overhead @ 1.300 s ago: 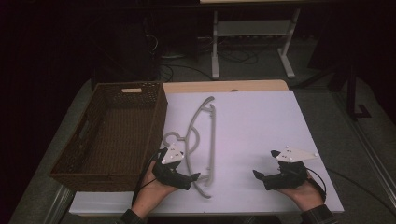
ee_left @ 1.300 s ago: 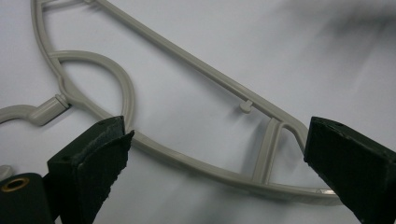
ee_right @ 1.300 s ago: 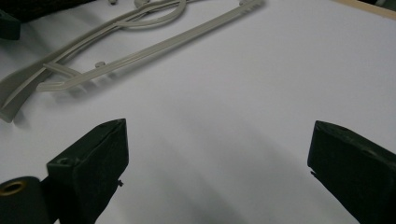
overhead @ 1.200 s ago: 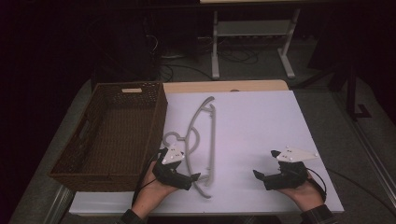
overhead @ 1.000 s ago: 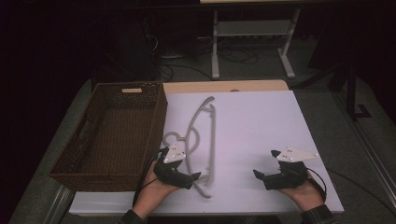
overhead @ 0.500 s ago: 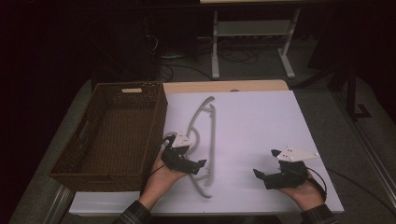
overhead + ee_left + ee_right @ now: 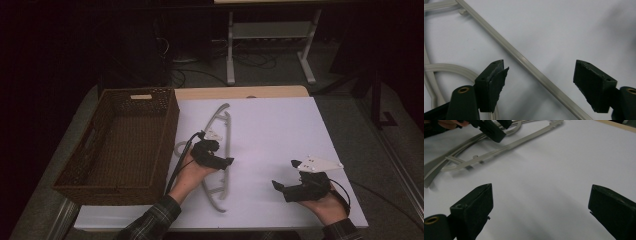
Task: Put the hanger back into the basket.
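The left gripper [image 7: 226, 161] hangs just above the middle of the grey clothes hanger [image 7: 223, 131], and its jaws stand wide apart. In the left gripper view the straight bar of the hanger [image 7: 529, 65] runs diagonally between the two pads [image 7: 495, 83], and neither pad touches it. I judge that the jaws are spread this way so that the bar can pass between them before they close; the grip itself is not yet made.

The hanger lies flat on the white sheet [image 7: 280, 130] that covers the table. One curved end points away from the person, the other end lies near the person's edge of the sheet, and the hook curls out on the side toward the basket. The wicker basket [image 7: 100, 170] stands just beside the hanger, on the left gripper's side, with its open top up. It probably waits there as the place for the hanger, so the short way from hanger to basket makes sense.

The right gripper [image 7: 287, 176] rests low over the sheet, well apart from the hanger on the side away from the basket. Its jaws are also wide apart and hold nothing; in the right gripper view there is bare sheet [image 7: 564, 170] between them and the hanger [image 7: 506, 146] lies farther off. It seems to wait while the other hand works.
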### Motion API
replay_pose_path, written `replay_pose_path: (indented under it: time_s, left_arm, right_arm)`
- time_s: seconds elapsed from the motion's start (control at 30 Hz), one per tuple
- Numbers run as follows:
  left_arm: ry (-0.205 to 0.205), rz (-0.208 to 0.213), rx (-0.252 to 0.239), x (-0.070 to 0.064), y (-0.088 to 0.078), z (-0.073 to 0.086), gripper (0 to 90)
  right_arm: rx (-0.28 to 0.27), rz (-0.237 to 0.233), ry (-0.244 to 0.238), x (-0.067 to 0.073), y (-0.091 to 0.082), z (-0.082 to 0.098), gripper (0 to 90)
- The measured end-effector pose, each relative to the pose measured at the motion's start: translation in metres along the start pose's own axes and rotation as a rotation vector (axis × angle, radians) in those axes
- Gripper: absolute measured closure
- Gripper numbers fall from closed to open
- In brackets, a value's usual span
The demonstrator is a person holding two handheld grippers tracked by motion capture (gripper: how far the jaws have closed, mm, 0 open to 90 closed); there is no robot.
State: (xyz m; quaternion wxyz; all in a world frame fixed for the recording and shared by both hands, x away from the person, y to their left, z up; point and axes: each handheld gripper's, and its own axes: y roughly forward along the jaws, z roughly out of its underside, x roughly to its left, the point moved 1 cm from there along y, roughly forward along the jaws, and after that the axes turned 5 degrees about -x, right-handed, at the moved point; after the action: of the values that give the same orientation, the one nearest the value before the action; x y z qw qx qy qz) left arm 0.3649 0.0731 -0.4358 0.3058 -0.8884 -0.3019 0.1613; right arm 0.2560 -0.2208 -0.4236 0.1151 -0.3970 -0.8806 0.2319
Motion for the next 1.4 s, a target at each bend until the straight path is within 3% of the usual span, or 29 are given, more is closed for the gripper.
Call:
replay_pose_path:
  time_s: [0.47,0.83,1.07,1.4]
  left_arm:
    - [0.029,-0.054,0.076,0.003,0.032,-0.001,41.6]
    - [0.06,-0.079,0.077,0.0,0.032,-0.002,54.5]
    - [0.047,-0.071,0.069,0.002,0.032,-0.003,67.4]
    - [0.003,-0.034,0.111,0.005,0.028,-0.007,61.8]
  right_arm:
    - [-0.01,0.005,0.01,-0.003,-0.002,0.0,5.5]
    - [-0.012,0.01,0.014,-0.004,-0.002,0.0,5.8]
    - [-0.016,0.011,0.02,-0.005,-0.003,0.0,5.9]
    - [-0.019,0.013,0.031,-0.006,-0.004,0.0,6.4]
